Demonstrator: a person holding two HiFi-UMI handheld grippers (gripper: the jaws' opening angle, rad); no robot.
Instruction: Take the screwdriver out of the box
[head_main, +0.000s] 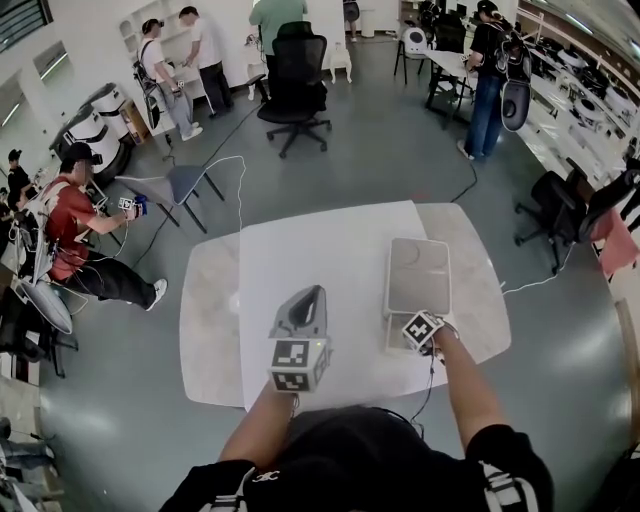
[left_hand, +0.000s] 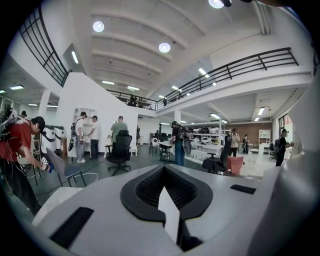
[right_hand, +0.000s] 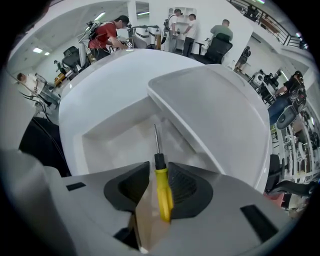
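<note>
A screwdriver (right_hand: 162, 192) with a yellow handle, black collar and thin metal shaft is clamped between the jaws of my right gripper (right_hand: 159, 167), its tip pointing down over the inside of the open white box (right_hand: 107, 137). The box's lid (right_hand: 215, 115) leans open to the right. In the head view the right gripper (head_main: 418, 326) sits at the near end of the box (head_main: 418, 275), and the screwdriver is hidden there. My left gripper (head_main: 316, 296) hovers over the table's middle, left of the box, jaws shut and empty, aimed out at the room (left_hand: 164, 170).
The box stands on a white sheet (head_main: 320, 250) covering a round pale table (head_main: 205, 330). A cable (head_main: 540, 275) trails off the right side. Around the table are a black office chair (head_main: 298, 75), a blue chair (head_main: 185, 185), a seated person (head_main: 80, 240) and others standing further off.
</note>
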